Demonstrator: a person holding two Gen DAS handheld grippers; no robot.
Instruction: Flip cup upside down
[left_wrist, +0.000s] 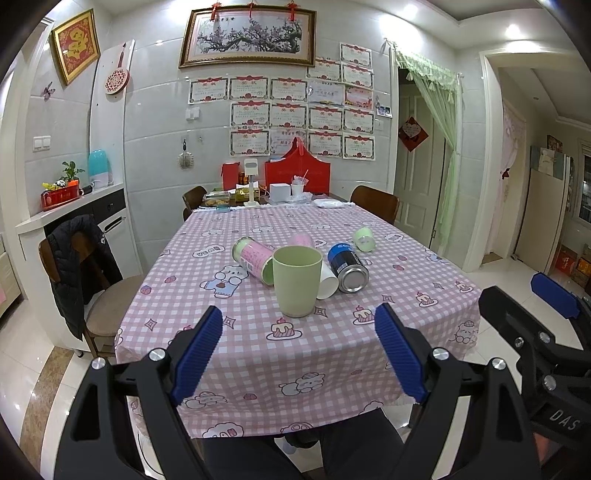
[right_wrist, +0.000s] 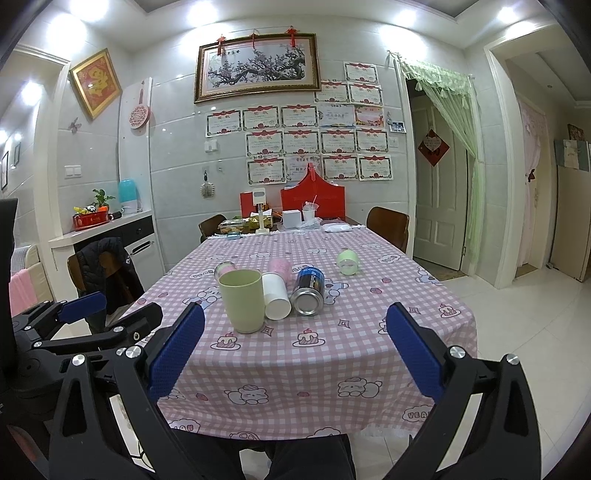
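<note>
The green cup (left_wrist: 297, 281) stands upright, mouth up, on the tablecloth (left_wrist: 258, 369) toward its near edge, touching a white cup (left_wrist: 328, 282) lying beside a blue can (left_wrist: 348, 266). My left gripper (left_wrist: 301, 354) and right gripper (right_wrist: 295, 354) hover short of that edge, both spread apart, holding nothing.

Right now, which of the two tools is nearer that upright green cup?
Left, probably. The left tool points straight at the green cup, which sits between its open fingers. The right tool hangs off to the cup's right side. Neither touches it.
</note>
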